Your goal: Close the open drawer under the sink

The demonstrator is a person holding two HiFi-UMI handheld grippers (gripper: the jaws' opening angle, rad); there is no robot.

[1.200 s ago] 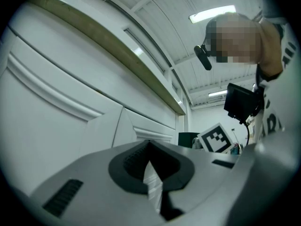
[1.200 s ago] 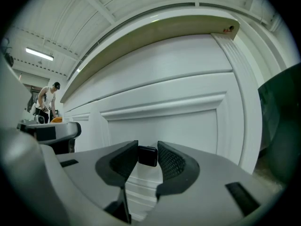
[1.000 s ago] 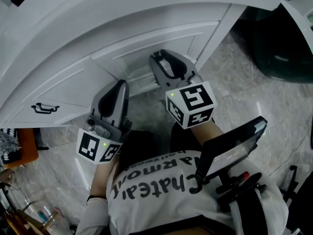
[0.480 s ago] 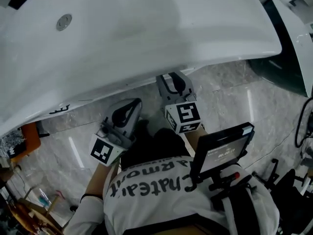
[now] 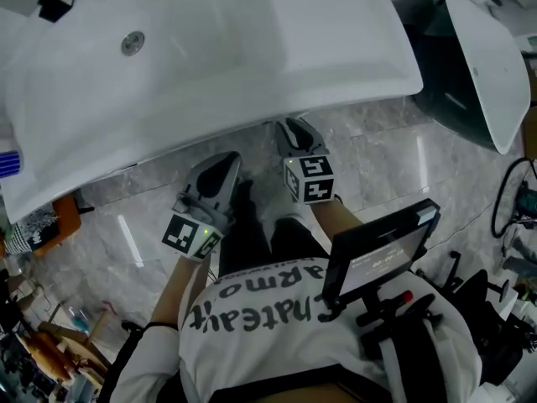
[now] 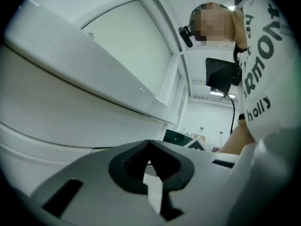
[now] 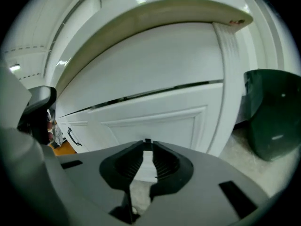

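Observation:
From the head view I look down on the white sink (image 5: 252,57), which hides the cabinet below it. Both grippers hang in front of its rim, above the floor. My left gripper (image 5: 223,163) points at the sink's underside; in the left gripper view its tips (image 6: 149,144) meet with nothing between them. My right gripper (image 5: 290,128) faces the white drawer front (image 7: 155,121), which looks flush under a thin dark seam. Its jaws (image 7: 147,146) have just been closing; a narrow gap remains, holding nothing. A black handle (image 7: 70,136) sits on the panel to the left.
A dark green bin (image 7: 273,121) stands right of the cabinet, seen with a white lid (image 5: 482,65) from above. A black screen (image 5: 382,250) hangs at my chest. An orange object (image 5: 65,215) and clutter lie at the left on the marble floor (image 5: 377,158).
The head view has swung up over the sink, so the cabinet front seen a second ago is now hidden. Both grippers have drawn back from the cabinet, and the left one has risen.

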